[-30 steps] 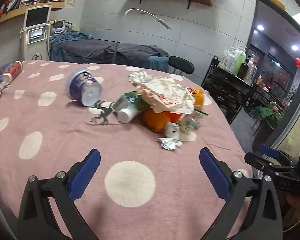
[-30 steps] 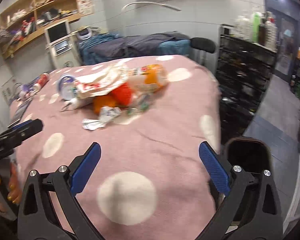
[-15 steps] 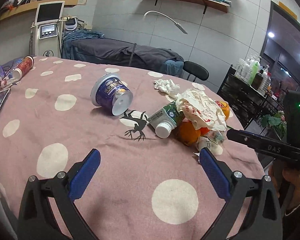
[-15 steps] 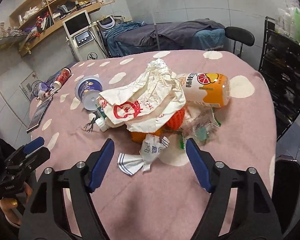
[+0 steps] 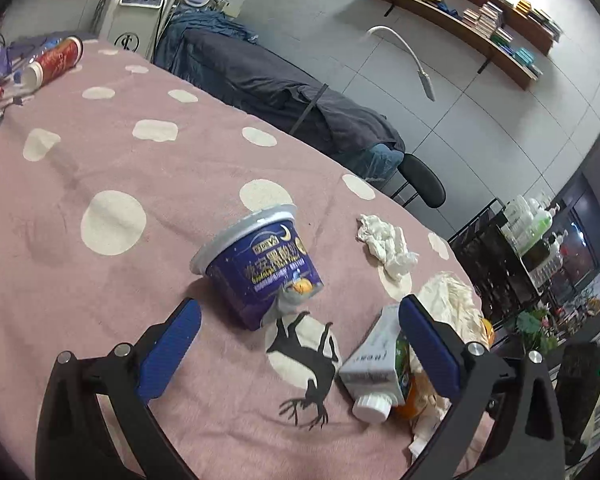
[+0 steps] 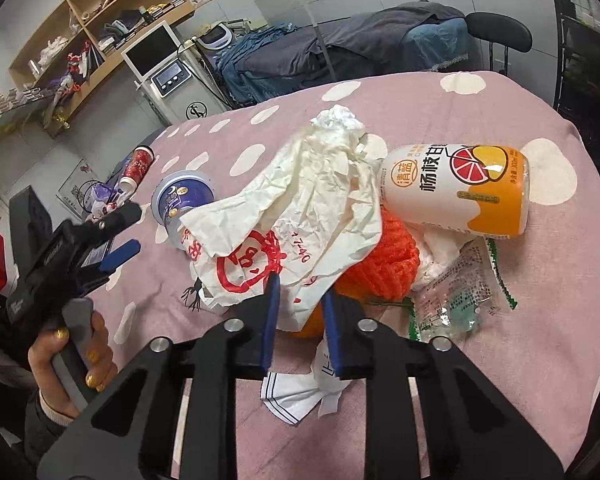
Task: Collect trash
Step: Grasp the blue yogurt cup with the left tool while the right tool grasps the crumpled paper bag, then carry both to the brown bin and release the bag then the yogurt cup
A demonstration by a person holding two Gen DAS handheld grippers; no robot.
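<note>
A trash pile lies on the pink spotted tablecloth (image 6: 540,320). On top is a crumpled white paper wrapper (image 6: 300,208) with red print, beside an orange drink bottle (image 6: 456,190), an orange net ball (image 6: 384,268) and a clear plastic packet (image 6: 456,300). My right gripper (image 6: 300,300) is closing, with the wrapper's lower corner pinched between its blue pads. A purple yogurt cup (image 5: 260,276) lies on its side just ahead of my left gripper (image 5: 298,312), which is open and holds nothing. A capped carton (image 5: 376,364) lies by the left gripper's right finger.
A crumpled tissue (image 5: 386,246) lies behind the pile and a small white wrapper (image 6: 296,396) under my right gripper. A red can (image 5: 54,60) lies at the table's far left. A black chair (image 5: 420,180) and a rack of bottles (image 5: 512,248) stand beyond the table.
The right gripper moved in over the pile and its jaws went from wide to nearly together around the wrapper's corner. The left gripper swung left toward the purple cup and rolled.
</note>
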